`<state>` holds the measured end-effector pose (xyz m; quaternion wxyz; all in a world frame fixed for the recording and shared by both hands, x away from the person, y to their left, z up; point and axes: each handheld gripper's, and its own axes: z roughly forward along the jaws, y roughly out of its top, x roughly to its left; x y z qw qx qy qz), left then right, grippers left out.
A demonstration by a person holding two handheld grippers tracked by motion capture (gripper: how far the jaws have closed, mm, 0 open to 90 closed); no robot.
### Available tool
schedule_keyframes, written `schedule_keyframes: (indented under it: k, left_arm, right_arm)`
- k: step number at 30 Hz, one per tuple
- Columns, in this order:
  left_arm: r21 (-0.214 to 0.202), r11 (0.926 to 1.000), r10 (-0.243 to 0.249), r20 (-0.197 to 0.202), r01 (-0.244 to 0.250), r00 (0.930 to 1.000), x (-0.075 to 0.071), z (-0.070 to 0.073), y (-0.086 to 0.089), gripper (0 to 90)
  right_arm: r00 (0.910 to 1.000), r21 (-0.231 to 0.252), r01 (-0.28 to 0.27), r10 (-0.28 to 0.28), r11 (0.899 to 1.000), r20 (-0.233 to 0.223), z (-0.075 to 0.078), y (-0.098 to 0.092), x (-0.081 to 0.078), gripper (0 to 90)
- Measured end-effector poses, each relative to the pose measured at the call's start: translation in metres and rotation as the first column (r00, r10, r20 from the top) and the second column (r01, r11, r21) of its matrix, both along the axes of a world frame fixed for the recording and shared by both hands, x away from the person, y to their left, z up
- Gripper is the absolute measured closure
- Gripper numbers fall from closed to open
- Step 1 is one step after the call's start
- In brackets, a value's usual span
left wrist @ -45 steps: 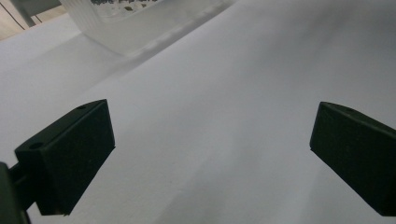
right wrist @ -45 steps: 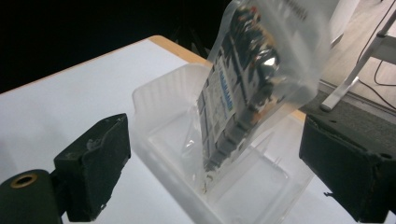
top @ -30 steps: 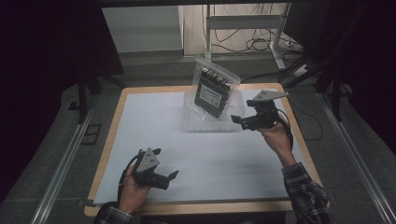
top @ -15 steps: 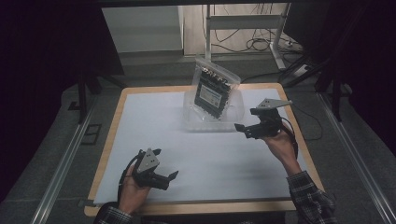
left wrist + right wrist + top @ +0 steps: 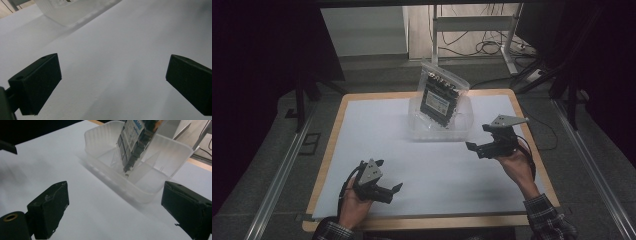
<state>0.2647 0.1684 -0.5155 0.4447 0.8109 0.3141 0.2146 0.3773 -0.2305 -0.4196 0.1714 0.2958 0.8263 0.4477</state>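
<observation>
A clear plastic tray [image 5: 441,131] sits toward the far middle of a white desk [image 5: 377,135]. Standing tilted inside it is a clear bag holding a dark circuit board [image 5: 439,97]. The right gripper [image 5: 472,147] hovers just beside the tray, its fingers wide apart and empty. The left gripper [image 5: 394,190] sits near the desk's front edge, well apart from the tray, fingers also spread wide, holding nothing.

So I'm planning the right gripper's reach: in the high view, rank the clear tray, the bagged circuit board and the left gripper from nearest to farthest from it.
From the right gripper:
1. Clear tray, just ahead to its left.
2. Bagged circuit board, standing tilted in the tray, farther back.
3. Left gripper, across the table at the near edge.
</observation>
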Motion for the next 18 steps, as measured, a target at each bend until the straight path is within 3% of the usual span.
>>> schedule_keyframes:
  k: [3, 18]
  left_arm:
    - [0.001, 1.0, 0.004, -0.007, -0.004, 1.0, 0.0, 0.0, 0.0, 0.0]
    - [0.005, 0.9999, 0.012, -0.017, -0.012, 0.9998, 0.001, -0.001, 0.0, 0.0]
  right_arm:
    - [1.0, -0.011, -0.005, 0.005, 1.0, 0.0, -0.006, -0.003, -0.008, 7.7]
    - [0.9996, 0.026, -0.018, 0.019, 0.999, -0.02, -0.031, -0.022, -0.04, 4.0]
